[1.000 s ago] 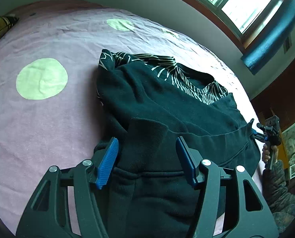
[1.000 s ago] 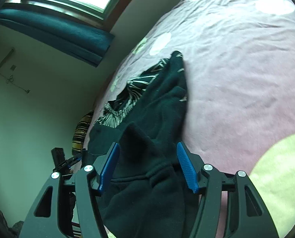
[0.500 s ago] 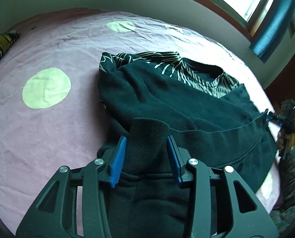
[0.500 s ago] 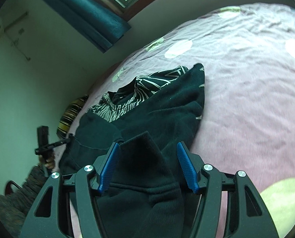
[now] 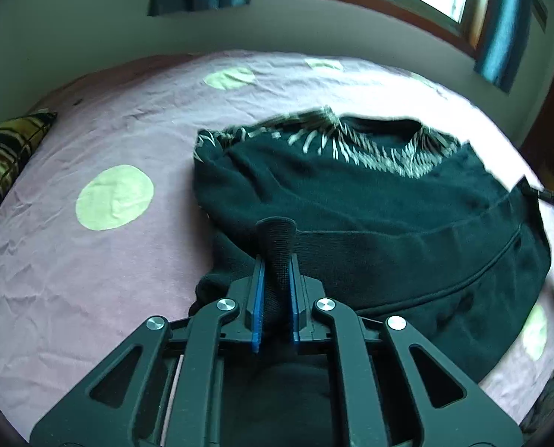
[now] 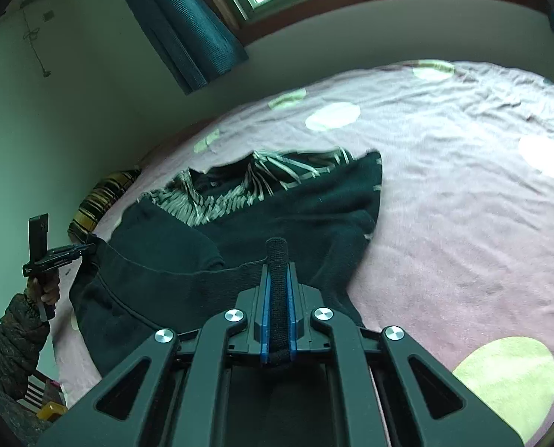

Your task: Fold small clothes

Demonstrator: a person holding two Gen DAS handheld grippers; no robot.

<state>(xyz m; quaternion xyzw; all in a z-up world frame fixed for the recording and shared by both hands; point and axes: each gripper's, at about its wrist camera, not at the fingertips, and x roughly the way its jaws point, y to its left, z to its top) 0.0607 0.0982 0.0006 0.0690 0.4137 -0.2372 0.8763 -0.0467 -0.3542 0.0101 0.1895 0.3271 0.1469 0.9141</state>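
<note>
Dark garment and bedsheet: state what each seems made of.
Dark garment: likely a matte knit or fleece; the band pinched in the left hand-held gripper shows fine ribbing. Bedsheet: probably thin woven cotton, matte, finely creased.

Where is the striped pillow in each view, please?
Left wrist view: the striped pillow lies at the far left edge, on the pink sheet.
Right wrist view: the striped pillow lies left of centre, beyond the dark garment, near the wall.
Shared landmark: the garment's white-patterned lining.
</note>
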